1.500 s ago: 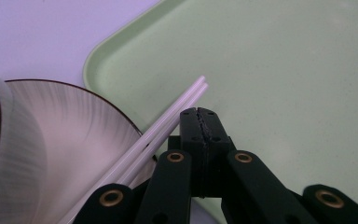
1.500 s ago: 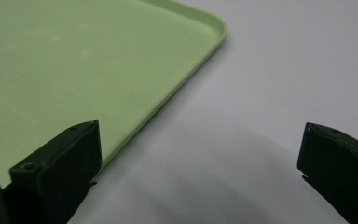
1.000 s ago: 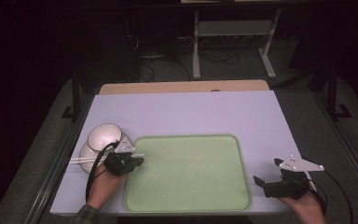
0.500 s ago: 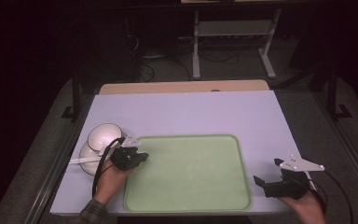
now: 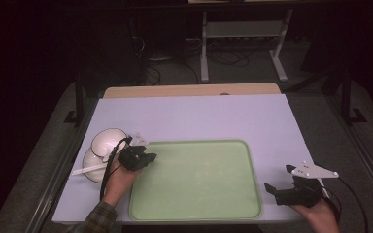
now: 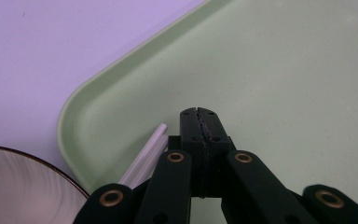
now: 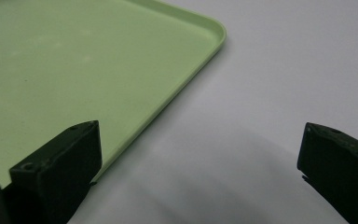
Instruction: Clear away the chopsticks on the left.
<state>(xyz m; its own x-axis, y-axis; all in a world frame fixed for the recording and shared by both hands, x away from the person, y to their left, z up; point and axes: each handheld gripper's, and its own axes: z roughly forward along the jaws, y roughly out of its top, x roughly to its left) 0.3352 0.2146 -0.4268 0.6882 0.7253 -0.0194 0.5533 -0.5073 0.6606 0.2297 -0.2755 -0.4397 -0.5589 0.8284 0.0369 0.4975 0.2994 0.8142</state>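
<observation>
Lilac tabletop (image 5: 194, 119) with flat green plastic tray (image 5: 199, 179), nothing on it yet.
Near: right gripper (image 5: 291, 187) spread wide beside tray; left gripper (image 5: 143, 158) pressed together, holding nothing, at tray corner. Farther left: white bowls (image 5: 104, 145) and white stick (image 5: 88, 170), probably waiting.

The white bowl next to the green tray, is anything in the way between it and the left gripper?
Nothing visible blocks it. The white bowl sits just outside the green tray, close beside the left gripper, whose jaws are shut over the tray's corner. A white utensil handle lies by the jaws, not across the path.
</observation>
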